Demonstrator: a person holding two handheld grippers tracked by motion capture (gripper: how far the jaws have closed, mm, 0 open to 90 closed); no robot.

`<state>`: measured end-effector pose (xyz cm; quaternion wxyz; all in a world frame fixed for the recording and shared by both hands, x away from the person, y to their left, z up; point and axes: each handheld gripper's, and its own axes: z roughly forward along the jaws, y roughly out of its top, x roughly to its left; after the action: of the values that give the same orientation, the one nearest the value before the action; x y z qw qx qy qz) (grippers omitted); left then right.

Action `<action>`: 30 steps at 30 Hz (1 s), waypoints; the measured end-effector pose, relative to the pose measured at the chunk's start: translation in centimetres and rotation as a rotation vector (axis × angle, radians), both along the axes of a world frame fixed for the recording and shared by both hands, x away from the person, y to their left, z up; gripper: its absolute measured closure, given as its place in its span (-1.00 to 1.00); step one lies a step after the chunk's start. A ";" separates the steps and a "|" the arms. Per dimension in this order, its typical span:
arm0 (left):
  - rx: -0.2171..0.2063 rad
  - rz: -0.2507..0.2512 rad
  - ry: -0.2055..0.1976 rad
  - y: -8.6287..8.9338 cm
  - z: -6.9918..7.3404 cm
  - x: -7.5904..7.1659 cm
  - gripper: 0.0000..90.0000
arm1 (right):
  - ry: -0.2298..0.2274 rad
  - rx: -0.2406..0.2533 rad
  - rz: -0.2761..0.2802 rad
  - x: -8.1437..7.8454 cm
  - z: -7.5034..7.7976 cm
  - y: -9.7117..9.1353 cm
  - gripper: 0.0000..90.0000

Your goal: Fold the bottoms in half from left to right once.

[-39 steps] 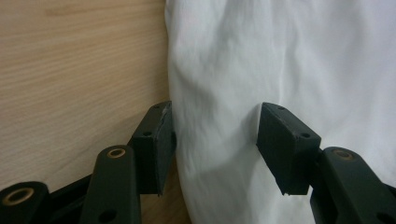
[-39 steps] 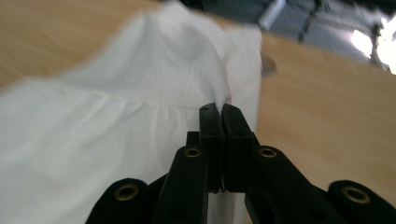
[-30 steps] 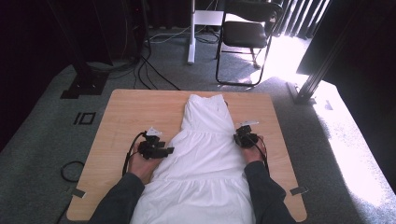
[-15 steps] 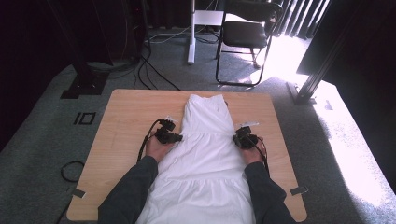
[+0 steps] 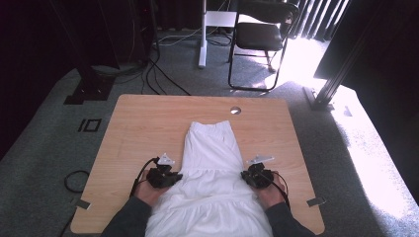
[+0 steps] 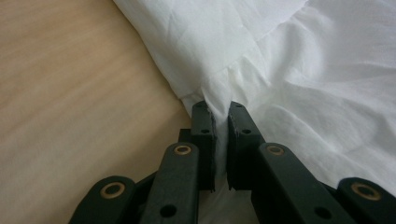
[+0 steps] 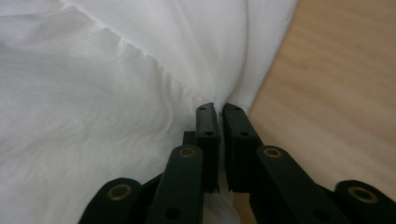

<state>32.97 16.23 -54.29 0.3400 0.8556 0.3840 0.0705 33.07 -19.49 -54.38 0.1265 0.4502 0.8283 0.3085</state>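
A white garment [image 5: 212,163] lies lengthwise on the wooden table [image 5: 148,123], its wide end hanging over the near edge. My left gripper [image 5: 175,177] is shut on its left edge; in the left gripper view the jaws [image 6: 216,108] pinch a fold of the white garment [image 6: 280,60]. My right gripper [image 5: 245,177] is shut on the right edge, where its jaws [image 7: 218,109] pinch the white garment [image 7: 93,93] the same way. Both pairs of jaws have just been opening slightly, with the cloth still caught between the pads.
Bare wood runs along both sides of the garment and beyond its far end, with a round cable hole [image 5: 235,110] near the far edge. Past the table stand a black chair [image 5: 262,34] and a white post [image 5: 202,34]. Cables [image 5: 163,74] trail over the carpet.
Both grippers have moved toward the near edge of the table. The garment came with them, so its narrow end now lies farther from the far edge. The left gripper shut on the cloth.
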 end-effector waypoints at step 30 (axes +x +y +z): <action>0.023 -0.002 -0.026 -0.5 0.1 0.3 0.80 | 0.098 0.275 -0.138 15.3 1.3 5.9 0.79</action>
<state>33.30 15.73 -54.23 0.3350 0.8588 0.3780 0.0856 48.35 -13.55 -53.11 0.0440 0.5336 0.7505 0.3874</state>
